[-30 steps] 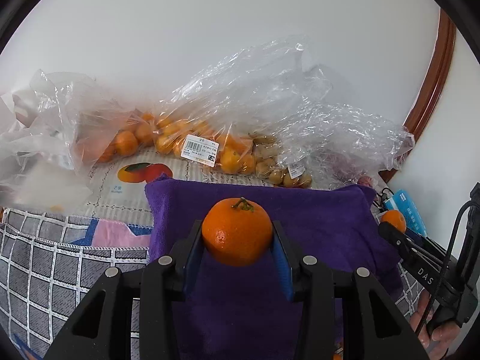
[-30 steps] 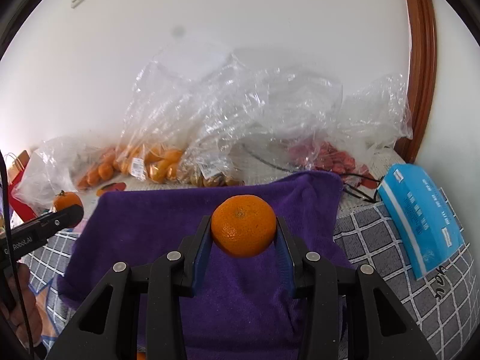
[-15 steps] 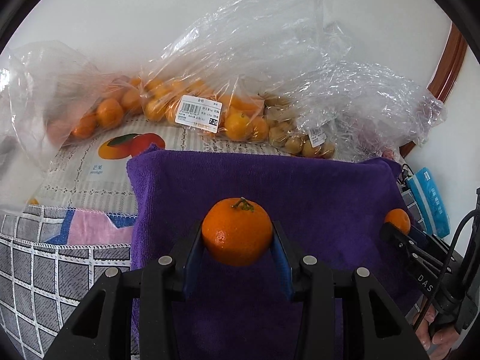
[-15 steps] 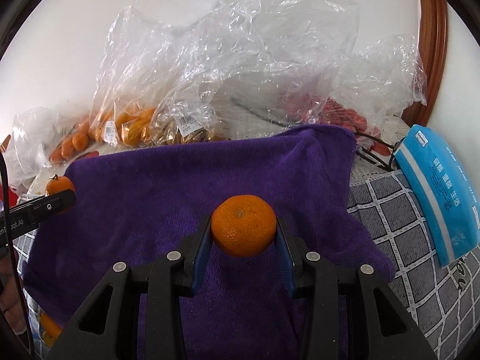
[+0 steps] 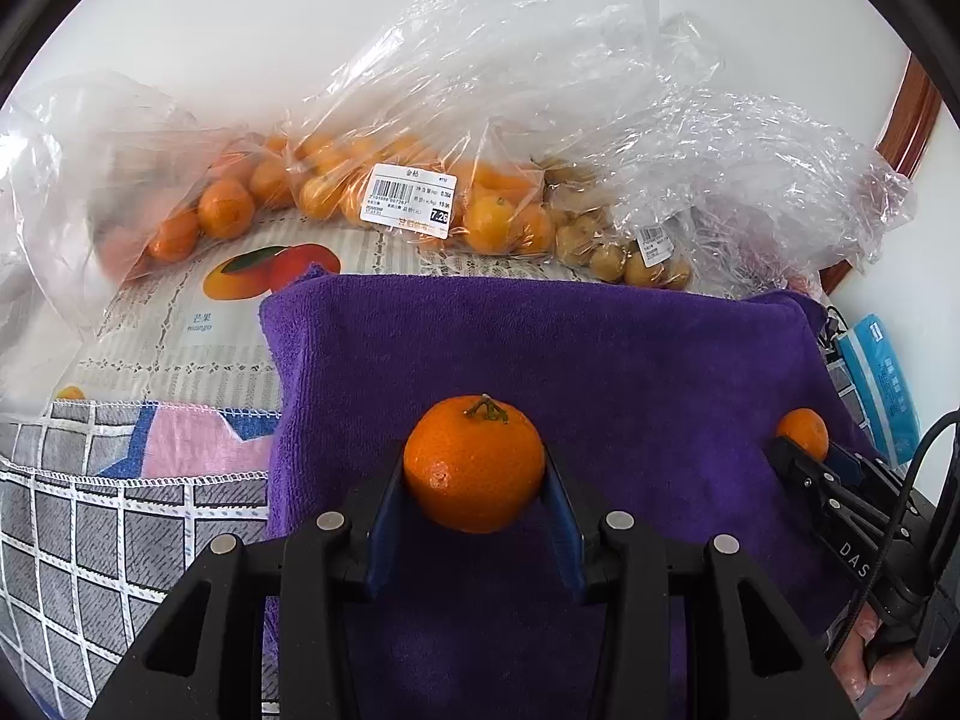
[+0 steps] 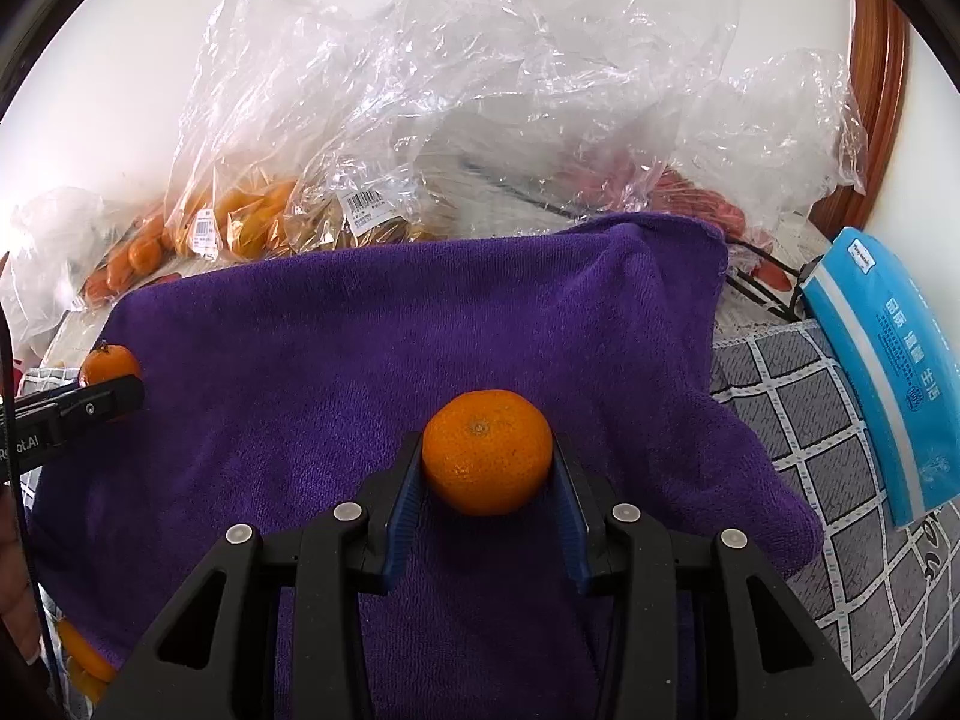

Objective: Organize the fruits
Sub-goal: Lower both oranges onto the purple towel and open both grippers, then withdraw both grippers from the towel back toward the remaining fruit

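My left gripper [image 5: 474,480] is shut on a tangerine with a green stem [image 5: 474,471], held just above the purple towel [image 5: 540,348]. My right gripper [image 6: 486,468] is shut on a second tangerine [image 6: 487,451] over the same towel [image 6: 360,348]. The right gripper and its tangerine [image 5: 803,431] show at the right of the left wrist view. The left gripper and its tangerine [image 6: 109,363] show at the left of the right wrist view.
Clear plastic bags of tangerines [image 5: 336,192] and small brown fruit [image 5: 624,258] lie behind the towel against the wall. A blue packet [image 6: 882,372] lies at the right on the grey checked cloth [image 6: 852,516]. More tangerines [image 6: 84,654] sit at the towel's lower left edge.
Both grippers have moved forward and down toward the purple towel, each still holding its tangerine. The bags and towel now look larger and closer.
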Tool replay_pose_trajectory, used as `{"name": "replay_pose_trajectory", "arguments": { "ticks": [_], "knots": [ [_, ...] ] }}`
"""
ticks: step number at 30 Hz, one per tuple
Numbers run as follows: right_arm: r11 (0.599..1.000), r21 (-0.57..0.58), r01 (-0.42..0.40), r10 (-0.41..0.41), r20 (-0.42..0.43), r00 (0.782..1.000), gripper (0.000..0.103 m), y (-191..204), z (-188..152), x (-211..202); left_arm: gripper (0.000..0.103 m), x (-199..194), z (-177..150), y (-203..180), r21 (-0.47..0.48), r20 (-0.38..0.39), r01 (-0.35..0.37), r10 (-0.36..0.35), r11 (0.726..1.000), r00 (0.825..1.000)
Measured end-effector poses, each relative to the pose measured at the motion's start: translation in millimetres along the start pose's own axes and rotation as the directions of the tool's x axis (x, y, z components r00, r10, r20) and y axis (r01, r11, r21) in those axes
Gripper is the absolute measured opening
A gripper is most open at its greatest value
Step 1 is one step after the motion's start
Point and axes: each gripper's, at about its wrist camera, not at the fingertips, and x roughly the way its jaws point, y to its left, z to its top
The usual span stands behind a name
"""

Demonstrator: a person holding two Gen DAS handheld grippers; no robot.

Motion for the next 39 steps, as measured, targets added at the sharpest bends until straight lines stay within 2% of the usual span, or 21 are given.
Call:
{"name": "replay_pose_trajectory", "arguments": {
  "ticks": [10, 12, 14, 17, 21, 25, 32, 36, 39],
  "knots": [
    [1.000, -0.003, 0.004, -0.004, -0.003, 1.000, 0.041, 1.7, 0.2, 1.9, 0.042, 5.8, -4.0, 0.6, -0.001, -0.038, 0.001, -0.001, 1.000, 0.999],
    [1.000, 0.000, -0.009, 0.009, 0.000, 1.000, 0.042, 1.4, 0.3, 0.8, 0.045, 4.0, -4.2, 0.4, -0.006, -0.032, -0.006, 0.006, 1.000, 0.999],
    [1.000, -0.005, -0.009, 0.009, 0.006, 1.000, 0.046, 2.6, 1.0, -1.7, 0.050, 0.5, -3.5, -0.2, -0.009, -0.033, -0.022, 0.022, 1.000, 0.999],
    [1.000, -0.018, -0.004, 0.004, 0.028, 1.000, 0.053, 6.1, 4.2, -12.9, 0.052, -13.3, -3.8, -1.1, 0.005, -0.028, -0.036, 0.037, 0.999, 0.999],
    [1.000, -0.009, 0.020, -0.019, 0.091, 0.996, 0.065, 8.5, 8.1, -43.5, 0.056, -43.6, -8.6, 0.0, 0.015, 0.015, -0.058, 0.057, 0.998, 0.998],
    [0.999, 0.009, 0.034, -0.035, 0.152, 0.988, 0.065, 14.4, 5.1, -82.5, 0.056, -86.1, -24.2, 1.8, 0.027, 0.106, -0.061, 0.058, 0.998, 0.993],
    [0.999, -0.015, 0.031, -0.028, 0.182, 0.983, 0.065, 30.9, -21.0, -139.6, 0.056, -146.8, -63.9, 1.0, 0.073, 0.208, -0.092, 0.075, 0.993, 0.975],
    [1.000, 0.013, 0.019, -0.022, 0.204, 0.979, 0.065, 34.2, -45.0, -167.9, 0.056, -170.7, -90.9, 5.9, 0.056, 0.256, -0.112, 0.094, 0.992, 0.962],
    [1.000, 0.028, -0.007, 0.002, 0.180, 0.984, 0.065, 36.6, -57.7, -178.2, 0.056, -180.8, -111.7, 12.1, 0.022, 0.251, -0.089, 0.080, 0.996, 0.965]
  ]
}}
